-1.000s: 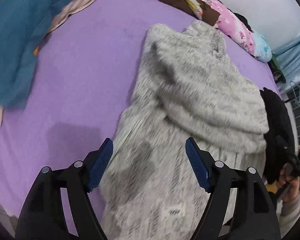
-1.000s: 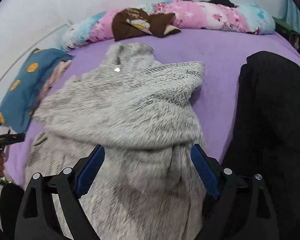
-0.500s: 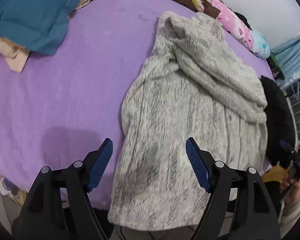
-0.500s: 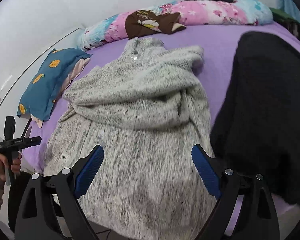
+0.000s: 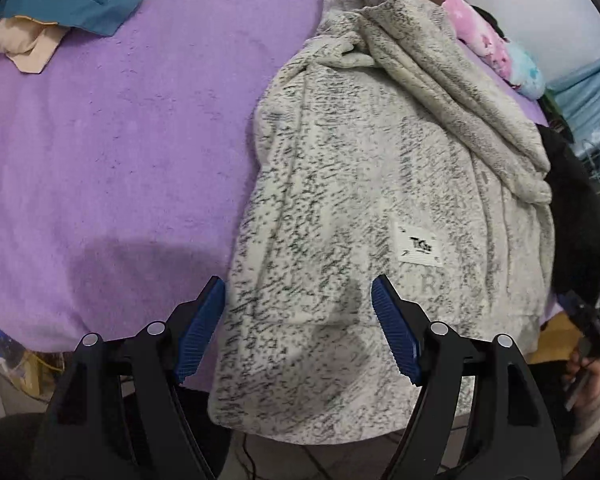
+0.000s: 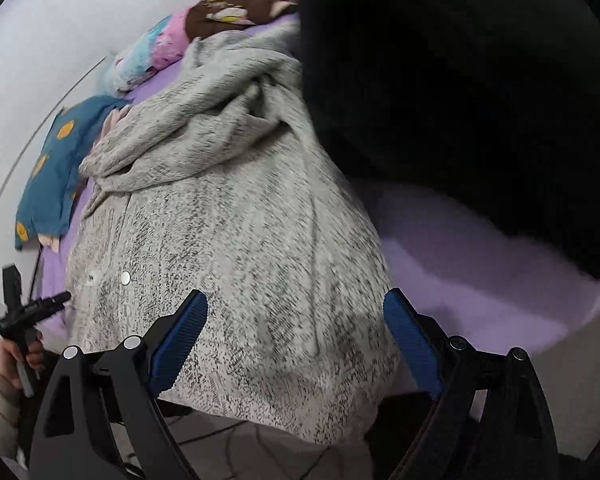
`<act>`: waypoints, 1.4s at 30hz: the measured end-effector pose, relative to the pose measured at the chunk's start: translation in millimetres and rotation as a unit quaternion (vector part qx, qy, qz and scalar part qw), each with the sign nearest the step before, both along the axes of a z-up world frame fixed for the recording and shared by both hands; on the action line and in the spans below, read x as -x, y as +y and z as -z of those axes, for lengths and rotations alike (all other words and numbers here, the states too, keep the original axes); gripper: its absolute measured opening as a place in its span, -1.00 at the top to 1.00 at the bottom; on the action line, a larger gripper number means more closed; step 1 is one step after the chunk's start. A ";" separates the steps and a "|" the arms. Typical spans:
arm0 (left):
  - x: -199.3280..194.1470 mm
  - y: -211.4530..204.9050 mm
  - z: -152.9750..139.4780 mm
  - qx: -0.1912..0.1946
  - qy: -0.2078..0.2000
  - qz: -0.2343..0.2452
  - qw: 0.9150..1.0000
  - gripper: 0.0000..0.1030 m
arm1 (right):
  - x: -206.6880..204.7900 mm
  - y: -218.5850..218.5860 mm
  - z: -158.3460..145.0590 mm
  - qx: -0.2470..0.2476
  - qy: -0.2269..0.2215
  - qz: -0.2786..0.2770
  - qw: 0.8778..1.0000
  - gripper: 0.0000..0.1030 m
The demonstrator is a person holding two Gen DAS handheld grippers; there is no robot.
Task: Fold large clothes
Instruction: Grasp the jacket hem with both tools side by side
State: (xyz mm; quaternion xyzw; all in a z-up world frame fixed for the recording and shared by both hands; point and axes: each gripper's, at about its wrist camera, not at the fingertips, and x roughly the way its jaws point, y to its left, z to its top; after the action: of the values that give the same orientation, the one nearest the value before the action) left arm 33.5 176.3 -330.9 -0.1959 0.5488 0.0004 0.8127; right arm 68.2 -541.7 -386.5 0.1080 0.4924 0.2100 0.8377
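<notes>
Below both tongs (gaping), grey sweater (image 5: 364, 184)

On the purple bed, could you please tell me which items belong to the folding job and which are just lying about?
Job:
- fuzzy grey-and-white speckled sweater
- left gripper, open
- right gripper, open

Lying about:
- black garment
- teal cloth with orange dots
- pink floral bolster
- brown printed cloth

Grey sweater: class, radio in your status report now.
Left gripper and right gripper open, empty. Grey sweater spread on purple bed. Black garment alongside.
</notes>
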 end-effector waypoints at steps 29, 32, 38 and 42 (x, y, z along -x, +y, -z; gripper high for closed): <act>8.0 6.3 25.1 0.060 0.042 0.023 0.997 -0.38 | -11.3 11.8 47.0 0.011 0.085 -0.017 0.996 0.32; 7.4 -3.4 22.6 0.047 0.039 0.042 0.997 -0.19 | -11.0 13.7 48.1 -0.014 0.097 -0.026 0.995 0.63; 4.9 -8.3 21.5 0.047 0.040 0.055 0.997 0.20 | -11.8 19.9 41.1 -0.014 0.098 -0.028 0.995 0.71; 7.4 -9.3 15.2 0.052 0.032 0.063 0.996 0.44 | -6.5 23.5 30.0 -0.023 0.086 -0.035 0.995 0.72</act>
State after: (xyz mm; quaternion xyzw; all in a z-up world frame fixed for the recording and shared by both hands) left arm 26.0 167.0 -346.1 -0.2031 0.5846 -0.0730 0.7821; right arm 74.7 -518.2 -416.6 0.1274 0.5611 0.2399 0.7819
